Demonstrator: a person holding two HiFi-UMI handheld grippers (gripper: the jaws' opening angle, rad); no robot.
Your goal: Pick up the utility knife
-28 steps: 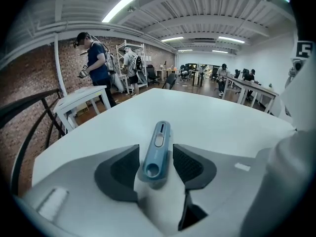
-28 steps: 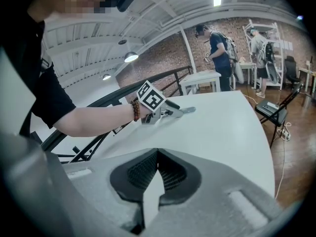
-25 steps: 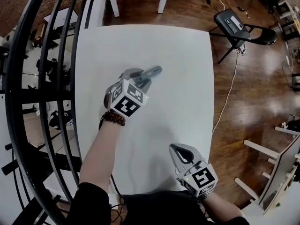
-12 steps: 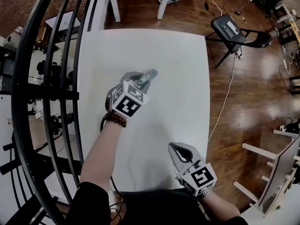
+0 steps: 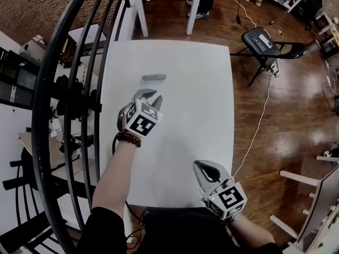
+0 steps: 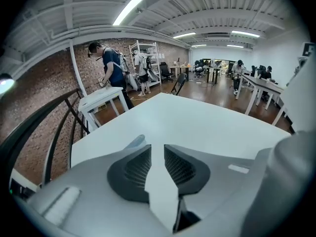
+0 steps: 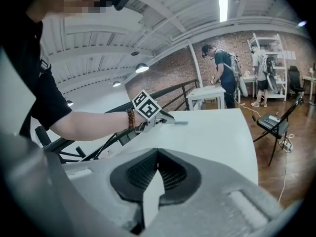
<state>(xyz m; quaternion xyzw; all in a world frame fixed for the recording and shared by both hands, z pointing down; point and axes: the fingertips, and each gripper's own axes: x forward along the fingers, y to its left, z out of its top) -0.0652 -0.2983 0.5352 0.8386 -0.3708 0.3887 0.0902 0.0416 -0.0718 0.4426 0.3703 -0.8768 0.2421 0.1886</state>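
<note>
Pulls the left gripper (image 5: pixel 150 95) back off the utility knife (image 5: pixel 153 78) — no pickup yet.
Leaves the knife flat on the counter (image 5: pixel 201 89) just beyond the fingers (image 6: pixel 131 169), not at their tips as a second ago; closes them to a slim, empty gap. Keeps the right gripper (image 5: pixel 201 168) clenched on nothing at the front edge — needs a fresh grasp.

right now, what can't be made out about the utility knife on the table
- Head view: the utility knife is too small and blurred to tell whether its blade is out.
- Left gripper view: the left gripper's own jaw hides all but one end of the knife; those jaws have just been closing, nothing between them.
- Right gripper view: the knife is tiny and far off.
</note>
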